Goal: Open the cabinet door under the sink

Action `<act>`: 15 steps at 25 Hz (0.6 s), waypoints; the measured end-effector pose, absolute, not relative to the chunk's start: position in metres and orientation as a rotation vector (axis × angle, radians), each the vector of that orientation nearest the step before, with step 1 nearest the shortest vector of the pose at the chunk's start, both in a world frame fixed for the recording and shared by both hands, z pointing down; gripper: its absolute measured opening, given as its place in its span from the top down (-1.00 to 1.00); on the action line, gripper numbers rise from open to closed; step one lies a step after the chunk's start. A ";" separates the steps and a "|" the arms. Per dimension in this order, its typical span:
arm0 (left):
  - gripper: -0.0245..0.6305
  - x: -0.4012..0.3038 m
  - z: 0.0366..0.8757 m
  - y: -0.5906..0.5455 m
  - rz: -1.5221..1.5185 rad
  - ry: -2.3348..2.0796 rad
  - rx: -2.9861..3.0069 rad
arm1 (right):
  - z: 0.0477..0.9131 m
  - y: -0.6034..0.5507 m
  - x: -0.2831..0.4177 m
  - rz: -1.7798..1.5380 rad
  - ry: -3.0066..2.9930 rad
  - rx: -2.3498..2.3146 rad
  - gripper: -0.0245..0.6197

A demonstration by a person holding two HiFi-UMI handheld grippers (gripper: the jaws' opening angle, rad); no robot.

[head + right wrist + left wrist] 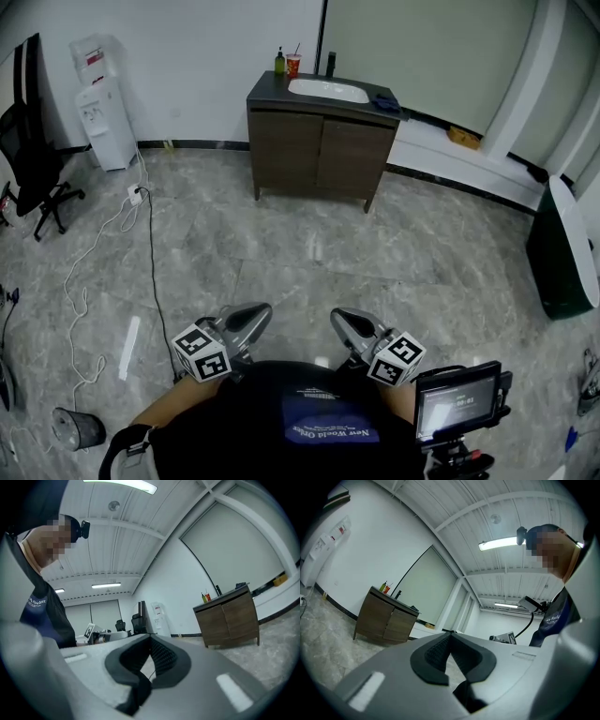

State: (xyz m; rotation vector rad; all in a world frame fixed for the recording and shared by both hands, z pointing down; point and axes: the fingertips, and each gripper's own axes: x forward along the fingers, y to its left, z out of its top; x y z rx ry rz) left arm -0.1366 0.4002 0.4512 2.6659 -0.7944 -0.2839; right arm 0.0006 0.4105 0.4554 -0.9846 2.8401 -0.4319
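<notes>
Left tool (pixel 263 310) and right tool (pixel 337 317) sit low in front of the person, side by side with a gap between them. Each points level across the room, and each has its jaws closed together with nothing between them.

The cabinet (pixel 322 150) stands well apart from both tools, across the floor (pixel 309 272) and against the far white wall. It is dark brown and rests on short legs. Its 2 doors, the left door (pixel 286 148) and the right door (pixel 354 157), are both shut and flush with the front.

On the dark desk (pixel 267 91) above the doors lies a white sink (pixel 327 90) with a black tap (pixel 331 63) behind it. A green bottle (pixel 279 62) and a red cup (pixel 293 64) stand just beside each other at the back left corner. A dark blue thing (pixel 384 101) lies at the right end; I cannot tell what it is.

Left of the cabinet, along the same wall, stands a white water dispenser (pixel 105 122), and further left a black chair (pixel 33 150). A black cable (pixel 150 244) runs over the floor from near a power strip (pixel 135 195) toward the person. A mesh bin (pixel 75 428) is near the lower left. A small screen (pixel 457 401) is just right of the right tool.
</notes>
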 end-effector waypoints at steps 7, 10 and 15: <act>0.91 -0.121 0.458 0.390 -0.282 -0.732 2.664 | 0.458 0.403 -0.001 -0.432 2.862 -0.981 0.92; 0.91 -0.115 0.462 0.386 -0.282 -0.707 2.662 | 0.461 0.400 0.003 -0.441 2.862 -0.996 0.92; 0.91 -0.104 0.466 0.378 -0.288 -0.678 2.658 | 0.465 0.395 0.011 -0.439 2.860 -1.012 0.92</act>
